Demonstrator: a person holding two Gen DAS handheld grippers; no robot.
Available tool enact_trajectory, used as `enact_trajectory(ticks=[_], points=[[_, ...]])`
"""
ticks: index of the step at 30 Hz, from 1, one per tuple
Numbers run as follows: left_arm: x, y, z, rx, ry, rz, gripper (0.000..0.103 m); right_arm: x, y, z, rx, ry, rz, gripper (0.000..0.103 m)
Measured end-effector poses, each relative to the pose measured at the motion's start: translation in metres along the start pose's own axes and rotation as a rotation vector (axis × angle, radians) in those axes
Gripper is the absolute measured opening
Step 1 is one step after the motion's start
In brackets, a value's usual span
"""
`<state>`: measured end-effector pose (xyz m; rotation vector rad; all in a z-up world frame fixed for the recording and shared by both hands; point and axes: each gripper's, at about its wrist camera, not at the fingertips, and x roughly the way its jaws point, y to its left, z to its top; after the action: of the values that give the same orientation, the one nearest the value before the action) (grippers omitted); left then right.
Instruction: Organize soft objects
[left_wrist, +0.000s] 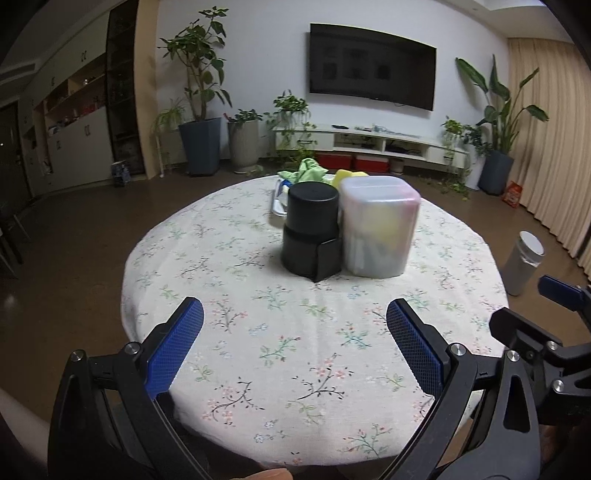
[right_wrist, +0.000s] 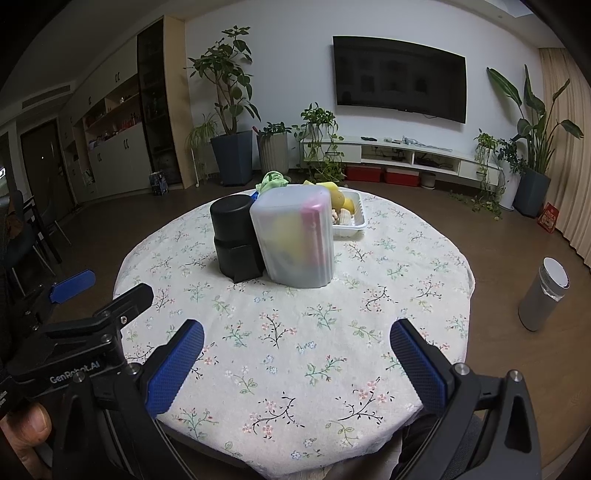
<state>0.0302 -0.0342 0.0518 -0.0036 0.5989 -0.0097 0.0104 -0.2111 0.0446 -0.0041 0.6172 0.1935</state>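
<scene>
At the near edge of the round table under its white floral tablecloth (left_wrist: 258, 332) we hold both tools above the cloth: the left gripper with blue textured pads (left_wrist: 294, 334) has its fingers spread wide with nothing between them, and the right gripper of the same black-and-blue build (right_wrist: 296, 354) is likewise spread and holds nothing; each appears only partly in the other's camera, cut off at the frame edge. Toward the middle of the table a black cylindrical container (left_wrist: 310, 232) stands upright, touching or just beside a translucent lidded plastic box (left_wrist: 378, 225); through the box's cloudy walls we make out yellow and pink shapes, but we cannot tell what they are. Behind these two, the soft things lie largely hidden: a crumpled green cloth (right_wrist: 272, 181) shows only its top, and yellow sponge-like pieces (right_wrist: 334, 195) sit in a white plastic basket (right_wrist: 354, 223) whose left part is blocked by the box; small pale items lie in the basket too, too small to identify. From the left wrist view only a sliver of a pale tray (left_wrist: 277, 203) is visible beside the black container. Off the table to the right, a grey cylindrical bin (right_wrist: 543, 295) stands on the brown floor.
</scene>
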Motion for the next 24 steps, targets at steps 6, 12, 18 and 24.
enact_trajectory(ticks=[6,12,18,24], points=[[0.002,0.003,-0.001,-0.02,0.009,-0.016,0.102,0.002,0.0,0.0,0.0,0.006,-0.001,0.103],[0.002,0.002,-0.001,-0.01,0.007,-0.016,0.102,0.003,0.0,-0.001,0.0,0.006,-0.001,0.103],[0.0,0.002,-0.001,-0.012,0.001,-0.019,0.102,0.006,-0.004,-0.001,0.011,0.014,-0.01,0.103],[0.0,0.001,0.0,-0.012,0.006,-0.013,0.103,0.01,-0.014,0.003,0.03,0.016,-0.031,0.103]])
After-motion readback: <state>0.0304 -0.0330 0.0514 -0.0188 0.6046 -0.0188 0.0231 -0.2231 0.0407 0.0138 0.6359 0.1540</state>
